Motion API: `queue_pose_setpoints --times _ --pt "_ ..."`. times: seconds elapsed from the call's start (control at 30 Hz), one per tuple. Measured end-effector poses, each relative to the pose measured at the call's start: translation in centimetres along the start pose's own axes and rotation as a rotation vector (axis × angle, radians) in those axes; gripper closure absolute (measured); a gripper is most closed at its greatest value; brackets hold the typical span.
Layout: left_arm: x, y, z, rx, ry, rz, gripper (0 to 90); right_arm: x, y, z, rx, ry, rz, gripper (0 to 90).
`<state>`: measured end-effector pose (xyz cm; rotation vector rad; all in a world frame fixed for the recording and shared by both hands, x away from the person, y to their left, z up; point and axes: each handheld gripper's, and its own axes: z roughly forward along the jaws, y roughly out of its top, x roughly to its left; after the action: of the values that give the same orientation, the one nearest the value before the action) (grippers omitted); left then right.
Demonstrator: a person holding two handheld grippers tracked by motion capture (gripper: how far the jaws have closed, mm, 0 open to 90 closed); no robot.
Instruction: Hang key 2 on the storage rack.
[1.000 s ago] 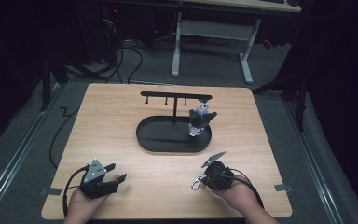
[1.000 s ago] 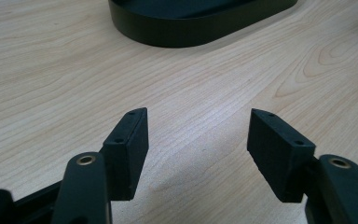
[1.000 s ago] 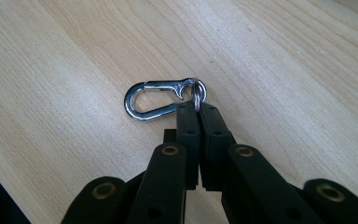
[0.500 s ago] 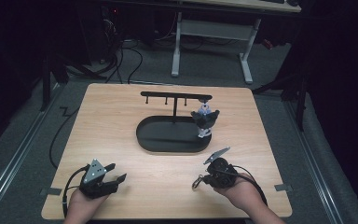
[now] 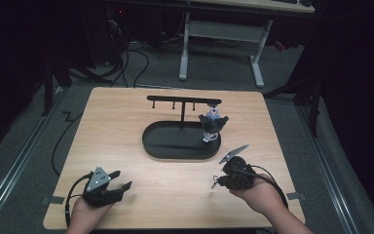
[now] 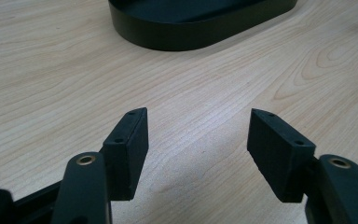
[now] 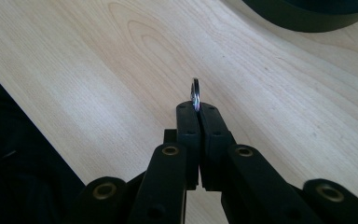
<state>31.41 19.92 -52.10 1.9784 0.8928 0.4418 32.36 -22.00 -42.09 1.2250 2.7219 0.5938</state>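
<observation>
My right gripper (image 7: 198,109) is shut on a thin metal ring (image 7: 195,93), which stands edge-on above the pinched pads over the wooden table. In the high view the right gripper (image 5: 216,182) is held at the near right, its tip pointing left, with the ring too small to make out there. At the near left, my left gripper (image 5: 121,180) rests low over the table with its jaws apart. Between the left gripper's (image 6: 198,133) pads there is only bare wood.
A black oval tray (image 5: 175,153) sits mid-table and carries a T-shaped stand (image 5: 182,100) with small hooks. A small dark and white figure (image 5: 213,124) hangs under the bar's right end. The tray's wall (image 6: 191,32) lies ahead of the left gripper; its edge (image 7: 307,16) is ahead of the right.
My right hand has lifted a little from the table with the ring still pinched. The left hand has stayed put.
</observation>
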Motion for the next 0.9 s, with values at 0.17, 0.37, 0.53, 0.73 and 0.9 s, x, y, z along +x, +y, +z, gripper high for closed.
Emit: queue_pose_setpoints --times 0.17,0.37,0.53,0.73,0.9 --pt "0.0 0.0 -0.1 -0.001 0.001 0.006 39.1 -0.3 0.3 -0.7 0.014 -0.015 0.014 89.3" --pt "0.0 0.0 -0.1 0.000 0.000 0.003 39.1 -0.6 1.0 -1.2 0.021 -0.018 0.024 89.3" --pt "0.0 0.0 -0.1 -0.002 0.004 0.002 39.1 -0.7 1.8 -1.6 0.014 -0.017 0.018 89.3" --pt "0.0 -0.1 -0.1 0.001 0.000 0.003 39.1 -1.0 3.1 -2.3 0.017 -0.022 0.027 89.3" --pt "0.1 -0.1 -0.1 -0.002 0.003 0.000 39.1 -1.3 4.3 -2.9 0.027 -0.026 0.037 89.3"
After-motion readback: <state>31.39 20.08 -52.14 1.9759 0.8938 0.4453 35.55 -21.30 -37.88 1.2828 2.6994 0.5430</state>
